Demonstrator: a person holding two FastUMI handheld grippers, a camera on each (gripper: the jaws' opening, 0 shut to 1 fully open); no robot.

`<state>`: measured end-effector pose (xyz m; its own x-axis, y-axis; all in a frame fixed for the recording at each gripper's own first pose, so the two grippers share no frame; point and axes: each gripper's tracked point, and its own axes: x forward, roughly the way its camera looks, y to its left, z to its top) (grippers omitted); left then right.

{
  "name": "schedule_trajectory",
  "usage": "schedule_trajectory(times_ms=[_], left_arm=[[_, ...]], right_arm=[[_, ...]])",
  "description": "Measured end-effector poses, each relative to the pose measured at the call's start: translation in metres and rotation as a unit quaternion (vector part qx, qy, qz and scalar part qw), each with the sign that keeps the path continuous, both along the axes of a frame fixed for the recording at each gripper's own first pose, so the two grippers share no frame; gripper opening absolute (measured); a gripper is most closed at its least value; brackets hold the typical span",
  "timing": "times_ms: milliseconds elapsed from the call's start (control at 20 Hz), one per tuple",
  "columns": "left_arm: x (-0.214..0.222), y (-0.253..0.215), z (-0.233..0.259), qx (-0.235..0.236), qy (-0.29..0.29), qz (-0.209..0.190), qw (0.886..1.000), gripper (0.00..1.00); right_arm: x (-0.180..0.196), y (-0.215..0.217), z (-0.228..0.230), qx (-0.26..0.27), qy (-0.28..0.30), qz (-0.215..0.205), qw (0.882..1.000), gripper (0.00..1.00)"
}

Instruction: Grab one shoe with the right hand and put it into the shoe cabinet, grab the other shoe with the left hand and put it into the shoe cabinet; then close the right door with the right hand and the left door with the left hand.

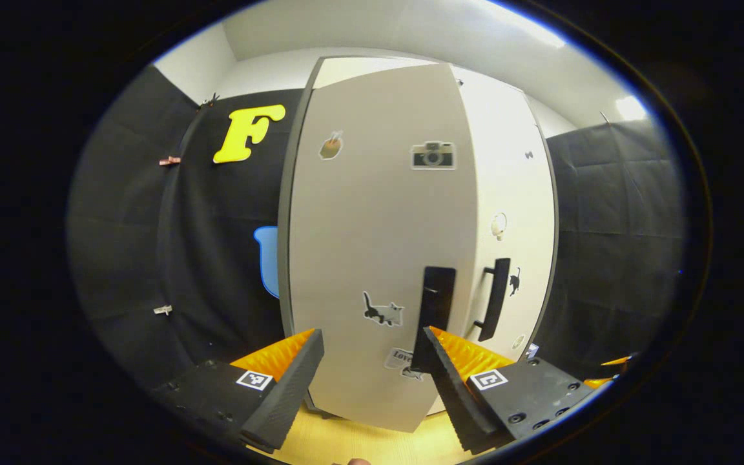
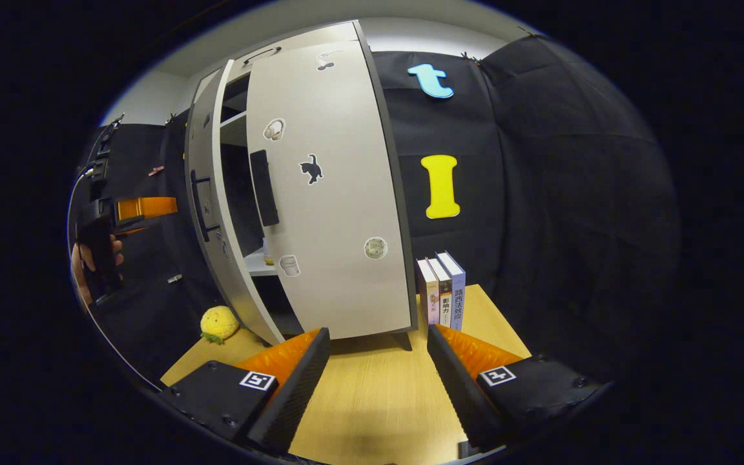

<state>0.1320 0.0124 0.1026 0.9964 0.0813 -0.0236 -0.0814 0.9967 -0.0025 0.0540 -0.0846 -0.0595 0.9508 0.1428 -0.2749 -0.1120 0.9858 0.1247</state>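
The white shoe cabinet (image 1: 507, 194) stands close in front of my left gripper (image 1: 372, 336), which is open with nothing between its fingers. The cabinet's left door (image 1: 372, 245) faces me, swung a little out from the body. Its black handle (image 1: 436, 303) is just above one fingertip. In the right gripper view the right door (image 2: 327, 194) lies shut against the cabinet, and the left door (image 2: 207, 213) stands ajar with a dark gap and a shelf (image 2: 257, 263) showing between them. My right gripper (image 2: 378, 332) is open over the wooden table, back from the cabinet.
Three books (image 2: 442, 290) stand upright to the right of the cabinet on the table (image 2: 372, 400). A yellow plush toy (image 2: 219, 323) lies at the foot of the left door. A hand (image 2: 91, 258) holds the left gripper beyond that door.
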Motion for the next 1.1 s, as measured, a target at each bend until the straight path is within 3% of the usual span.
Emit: schedule_trajectory(times_ms=[250,500,850,1000,1100], left_arm=[[-0.034,-0.037,-0.031,0.006,0.007,0.025,1.0,0.95],[-0.075,-0.05,-0.047,-0.007,0.013,0.018,1.0,0.95],[-0.145,-0.011,-0.047,-0.003,-0.023,0.051,0.998,0.95],[-0.171,0.001,-0.069,-0.007,-0.028,0.059,0.998,0.95],[-0.185,0.006,-0.09,-0.01,-0.015,0.061,0.998,0.95]], right_arm=[[0.008,-0.008,0.006,-0.007,-0.02,0.029,0.999,0.99],[0.002,0.011,0.032,-0.003,-0.043,0.038,0.998,0.98],[-0.039,0.047,0.05,-0.008,-0.095,0.016,0.995,0.98],[-0.062,0.049,0.052,-0.019,-0.13,-0.003,0.991,0.98],[-0.075,0.049,0.036,-0.024,-0.119,-0.014,0.992,0.98]])
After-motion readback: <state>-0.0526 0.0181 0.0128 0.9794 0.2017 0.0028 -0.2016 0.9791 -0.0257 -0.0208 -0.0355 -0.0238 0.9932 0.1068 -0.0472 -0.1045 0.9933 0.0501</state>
